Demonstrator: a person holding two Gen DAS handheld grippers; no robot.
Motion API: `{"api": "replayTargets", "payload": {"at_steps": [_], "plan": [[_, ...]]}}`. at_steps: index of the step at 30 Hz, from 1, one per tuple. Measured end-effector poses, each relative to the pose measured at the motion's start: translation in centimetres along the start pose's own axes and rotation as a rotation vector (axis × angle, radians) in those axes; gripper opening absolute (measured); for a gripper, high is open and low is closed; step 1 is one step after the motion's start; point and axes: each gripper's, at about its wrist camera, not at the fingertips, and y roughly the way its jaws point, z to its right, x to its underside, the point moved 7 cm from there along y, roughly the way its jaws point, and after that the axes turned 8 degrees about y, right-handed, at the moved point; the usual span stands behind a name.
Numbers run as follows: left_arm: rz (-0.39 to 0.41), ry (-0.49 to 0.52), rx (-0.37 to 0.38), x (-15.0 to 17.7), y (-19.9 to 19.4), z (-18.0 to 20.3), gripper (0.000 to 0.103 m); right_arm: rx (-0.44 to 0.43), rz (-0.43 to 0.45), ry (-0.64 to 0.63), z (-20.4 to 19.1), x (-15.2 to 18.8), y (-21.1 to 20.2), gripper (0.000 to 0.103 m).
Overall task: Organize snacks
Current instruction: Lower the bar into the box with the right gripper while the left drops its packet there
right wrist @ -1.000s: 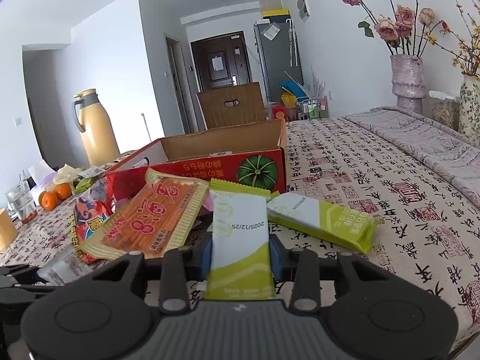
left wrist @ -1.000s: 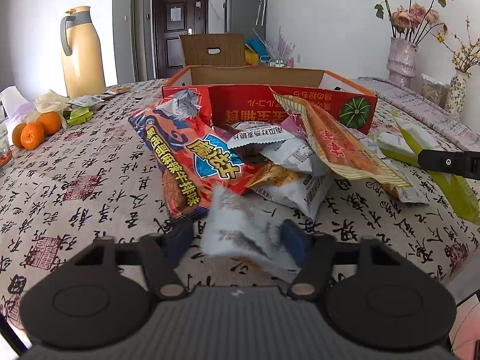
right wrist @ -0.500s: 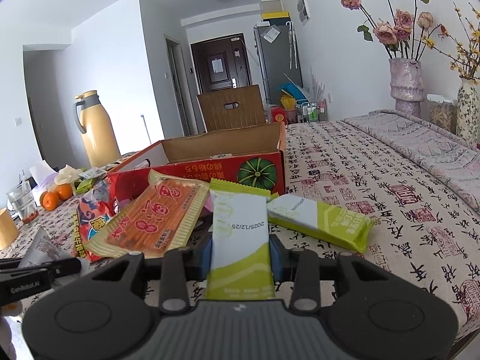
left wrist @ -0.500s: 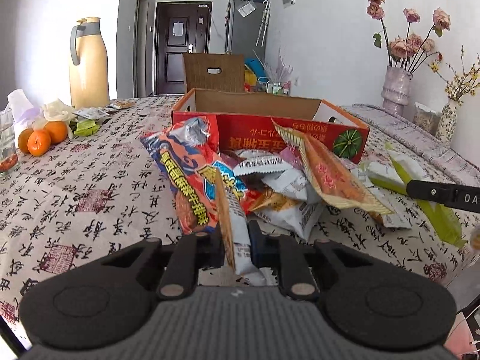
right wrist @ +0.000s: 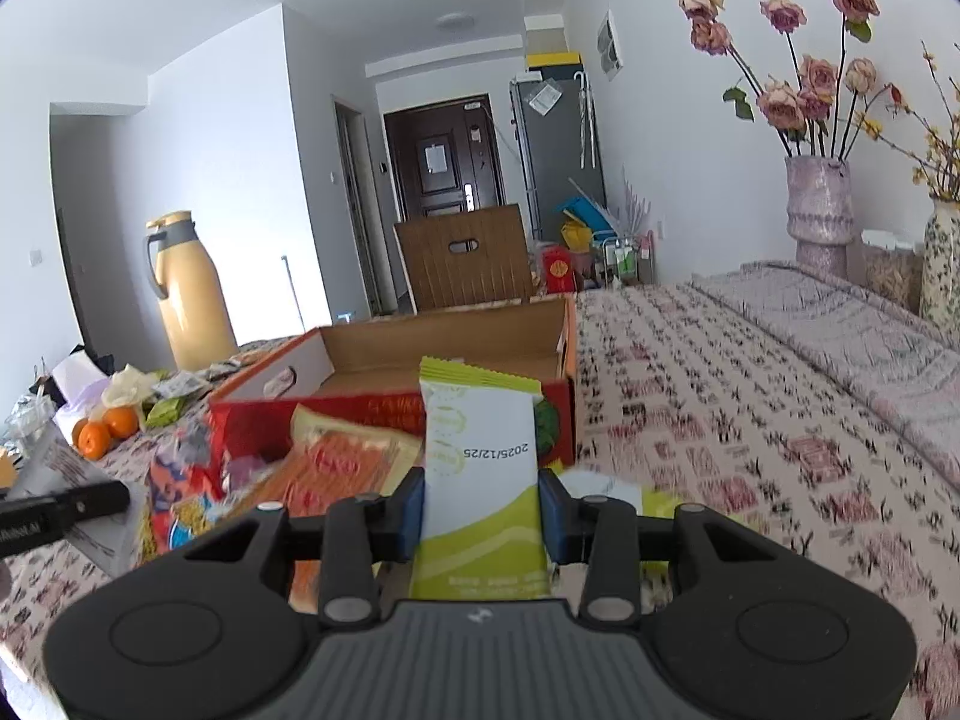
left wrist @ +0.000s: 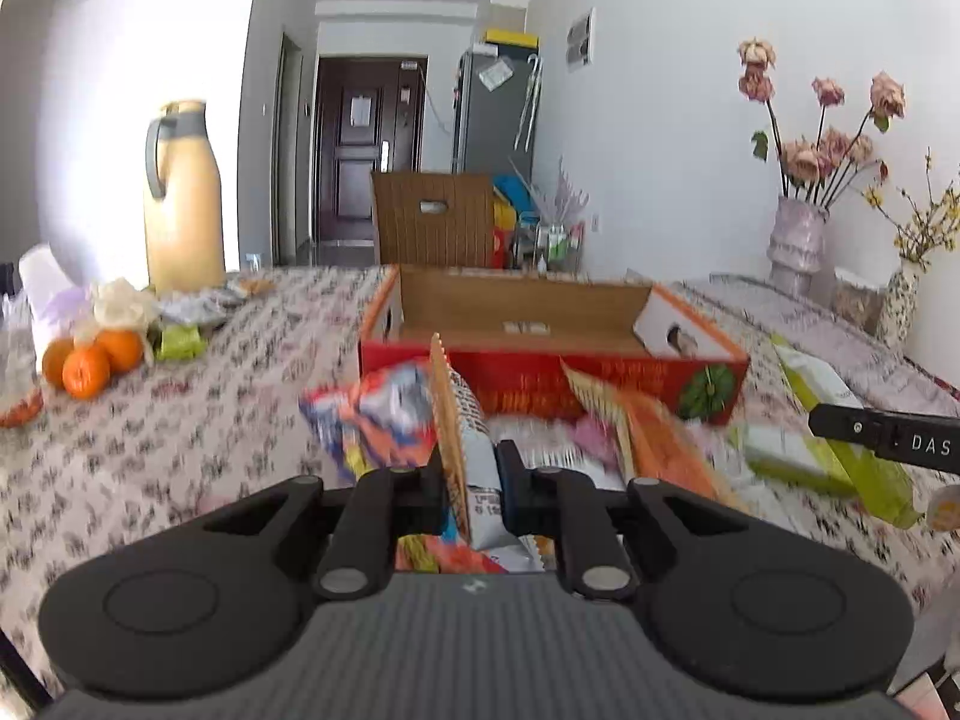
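Grey packet (left wrist: 480, 468) sat edge-on, pinched between the left gripper (left wrist: 471, 477) pads, clear of the snack pile (left wrist: 600, 438) so it could travel to the box (left wrist: 522, 312) without dragging neighbours. Green packet (right wrist: 483, 468) stood upright, clamped flat-side in the right gripper (right wrist: 483, 510), sealed end toward the box. Box lay open past the pile, mid-desk (right wrist: 720, 420), apparently the drop target. Both grippers pointed slightly downward at the box mouth, side by side, right gripper's finger visible at the left view's right edge. Oranges (left wrist: 90, 360) and flask (left wrist: 183, 198) stayed near the desk's left edge, unrelated.
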Motion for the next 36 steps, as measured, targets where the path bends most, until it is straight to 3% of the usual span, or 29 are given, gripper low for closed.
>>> {"api": "replayTargets", "payload": {"at_steps": [7,20,28,36], "plan": [[0.068,0.01,-0.014,-3.8,1.5,-0.4,0.015,0.007,0.052,0.002,-0.2,-3.3,2.0,0.037],[0.114,-0.001,-0.02,-9.5,7.0,-0.5,0.015,0.006,0.119,-0.025,-1.7,-9.2,7.9,0.037],[0.095,-0.01,-0.037,-12.4,11.7,-0.5,0.015,-0.007,0.102,-0.045,-3.2,-11.3,12.8,0.037],[0.058,0.004,-0.048,-13.5,16.7,0.6,0.015,-0.007,0.046,-0.051,-3.7,-10.3,17.3,0.037]]}}
